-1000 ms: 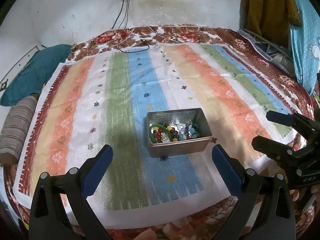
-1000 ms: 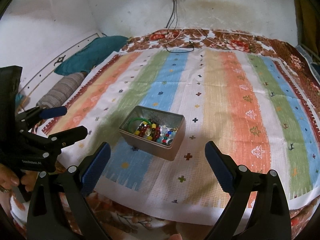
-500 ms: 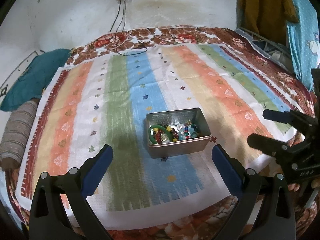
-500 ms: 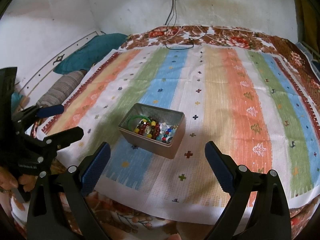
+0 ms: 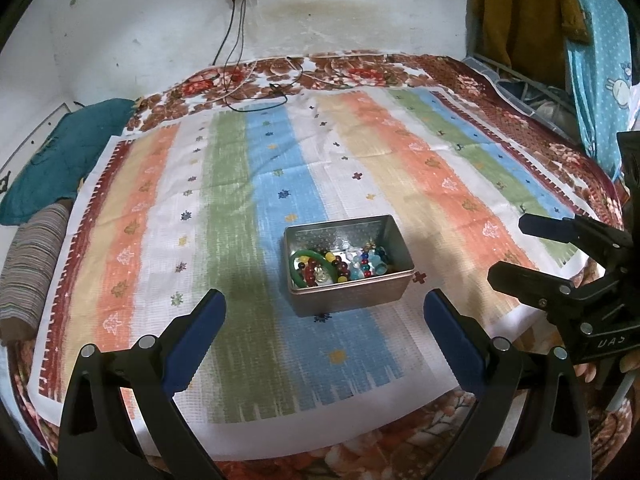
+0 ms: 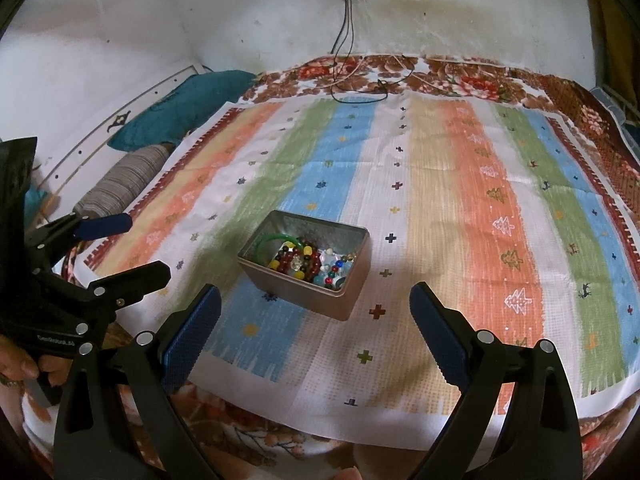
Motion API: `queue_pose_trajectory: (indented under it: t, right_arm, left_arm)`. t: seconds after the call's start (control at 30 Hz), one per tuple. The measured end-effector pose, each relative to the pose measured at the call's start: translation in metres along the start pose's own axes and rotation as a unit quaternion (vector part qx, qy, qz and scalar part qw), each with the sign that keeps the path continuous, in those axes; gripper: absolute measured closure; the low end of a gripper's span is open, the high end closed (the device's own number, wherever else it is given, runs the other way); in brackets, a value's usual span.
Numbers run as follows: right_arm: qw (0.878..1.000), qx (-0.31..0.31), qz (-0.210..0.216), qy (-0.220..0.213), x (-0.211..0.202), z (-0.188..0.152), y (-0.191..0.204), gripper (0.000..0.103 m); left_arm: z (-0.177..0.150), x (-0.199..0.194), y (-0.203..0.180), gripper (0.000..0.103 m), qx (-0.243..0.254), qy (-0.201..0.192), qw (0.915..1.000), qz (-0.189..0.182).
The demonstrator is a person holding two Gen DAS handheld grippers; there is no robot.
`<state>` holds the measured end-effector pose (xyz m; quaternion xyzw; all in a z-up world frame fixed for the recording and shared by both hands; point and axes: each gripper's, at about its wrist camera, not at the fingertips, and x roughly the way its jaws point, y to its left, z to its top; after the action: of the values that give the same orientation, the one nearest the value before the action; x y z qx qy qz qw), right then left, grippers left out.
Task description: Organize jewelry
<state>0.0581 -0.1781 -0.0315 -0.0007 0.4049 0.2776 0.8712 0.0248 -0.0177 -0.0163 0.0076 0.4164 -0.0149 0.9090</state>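
A small open metal tin [image 5: 394, 286] [image 6: 356, 292] stands on a striped cloth [image 5: 224, 200] [image 6: 500, 184] spread on a bed. It holds a green bangle [image 5: 301, 261] [image 6: 273, 237] and several coloured bead bracelets [image 5: 360, 265] [image 6: 304, 264]. My left gripper [image 5: 324, 320] is open and empty, short of the tin and above the cloth's near edge; it also shows in the right wrist view [image 6: 146, 246]. My right gripper [image 6: 315, 314] is open and empty, short of the tin to its right; it also shows in the left wrist view [image 5: 506, 250].
A teal pillow [image 5: 48, 160] and a striped bolster [image 5: 28, 268] lie at the bed's left edge. Cables [image 5: 256, 96] run from a wall socket onto the far end of the bed. Clothes [image 5: 520, 20] hang at the right.
Both cameras have tilted down slightly and eased back, so the tin sits a little lower in view. Both grippers stay open and empty. The tin has not moved.
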Motion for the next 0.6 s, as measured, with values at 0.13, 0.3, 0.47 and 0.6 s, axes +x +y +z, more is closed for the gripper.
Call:
queue_pose_trajectory:
  t: [0.13, 0.3, 0.47, 0.6]
  right_arm:
    - [1.000, -0.001, 0.000, 0.000, 0.0001, 0.0002, 0.0005, 0.007]
    - [1.000, 0.000, 0.000, 0.000, 0.0000, 0.0003, 0.0007, 0.007]
    - [1.000, 0.000, 0.000, 0.000, 0.0000, 0.0002, 0.0007, 0.007]
    - [1.000, -0.001, 0.000, 0.000, 0.0000, 0.0002, 0.0009, 0.007]
  left_arm:
    - [0.0000, -0.0003, -0.0001, 0.006, 0.001, 0.000, 1.0000, 0.000]
    - [0.0000, -0.0002, 0.0002, 0.006, 0.000, 0.000, 1.0000, 0.000]
    - [-0.0003, 0.0012, 0.0008, 0.006, -0.004, 0.006, 1.0000, 0.000]
    - [-0.0002, 0.0007, 0.0008, 0.006, -0.009, 0.006, 0.9999, 0.000]
